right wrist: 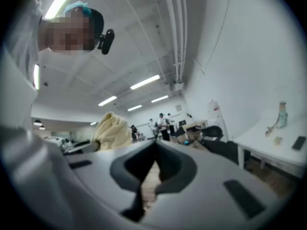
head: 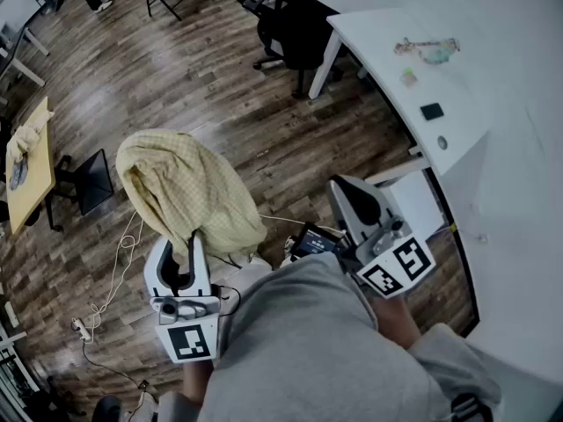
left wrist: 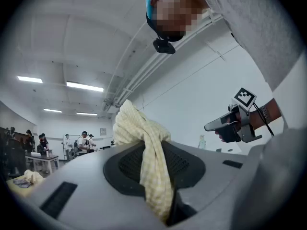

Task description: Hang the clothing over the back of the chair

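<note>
Wood-plank floor (head: pixel 176 86) fills the room, with a white tabletop (head: pixel 493 60) along the right and black office chairs (head: pixel 295 25) at its far end. The pale yellow checked garment (head: pixel 189 192) bulges in a mound above the floor, well short of those chairs; no chair back shows beneath it, so I cannot tell whether one is hidden there. The left hand-held gripper (head: pixel 189 249) is clamped on a gathered fold of the garment; the right hand-held gripper (head: pixel 347 192) is closed and empty, well apart from the cloth.

The step looks like carrying or lifting the garment; next it must rise over a chair's top edge and fall on both sides.

The left gripper view alone shows the fold pinched between the pads; the right gripper view shows only floor through its slit; only the head view shows the chairs and tabletop together.
</note>
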Tool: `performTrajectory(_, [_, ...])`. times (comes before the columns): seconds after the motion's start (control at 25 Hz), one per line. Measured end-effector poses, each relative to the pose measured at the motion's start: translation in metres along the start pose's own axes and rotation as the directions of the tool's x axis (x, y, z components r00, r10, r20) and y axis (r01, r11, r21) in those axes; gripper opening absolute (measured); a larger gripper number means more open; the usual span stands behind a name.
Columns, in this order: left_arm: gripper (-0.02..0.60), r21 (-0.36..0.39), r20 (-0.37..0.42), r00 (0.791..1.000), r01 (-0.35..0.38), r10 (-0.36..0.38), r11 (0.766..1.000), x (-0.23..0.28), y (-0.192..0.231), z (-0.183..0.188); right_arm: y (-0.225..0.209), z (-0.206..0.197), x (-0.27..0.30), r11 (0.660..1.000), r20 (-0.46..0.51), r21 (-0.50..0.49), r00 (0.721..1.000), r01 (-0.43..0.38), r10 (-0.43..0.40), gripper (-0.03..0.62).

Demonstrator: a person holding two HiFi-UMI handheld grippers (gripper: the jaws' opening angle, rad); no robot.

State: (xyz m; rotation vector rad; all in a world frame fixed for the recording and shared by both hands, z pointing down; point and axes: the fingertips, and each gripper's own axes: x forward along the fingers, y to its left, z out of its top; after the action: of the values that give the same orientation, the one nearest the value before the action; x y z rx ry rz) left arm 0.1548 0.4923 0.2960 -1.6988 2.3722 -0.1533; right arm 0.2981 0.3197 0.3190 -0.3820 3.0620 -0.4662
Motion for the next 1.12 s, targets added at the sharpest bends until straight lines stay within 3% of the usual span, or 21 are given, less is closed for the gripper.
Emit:
performTrajectory(0.28, [0.121, 0.013, 0.022, 0.999, 0.034, -0.034, 0.999, 0.016, -0.045, 0.006, -0.032, 0.003, -0.034, 0.999, 0.009, -0.028, 1.000, 0.020, -0.020, 0.034])
performTrajectory(0.8, [0.121, 0.033, 0.020, 0.999, 0.026, -0.027, 0.999, 0.002, -0.062, 0.008, -0.026, 0.001, -0.052, 0.998, 0.028, -0.062, 1.000, -0.012, 0.014, 0.034])
performTrajectory(1.12, [0.121, 0.041, -0.016, 1.000, -0.007, 0.008, 0.999, 0.008, -0.071, 0.004, -0.035, -0.008, -0.045, 0.997, -0.013, -0.063, 0.999, -0.032, 0.031, 0.034])
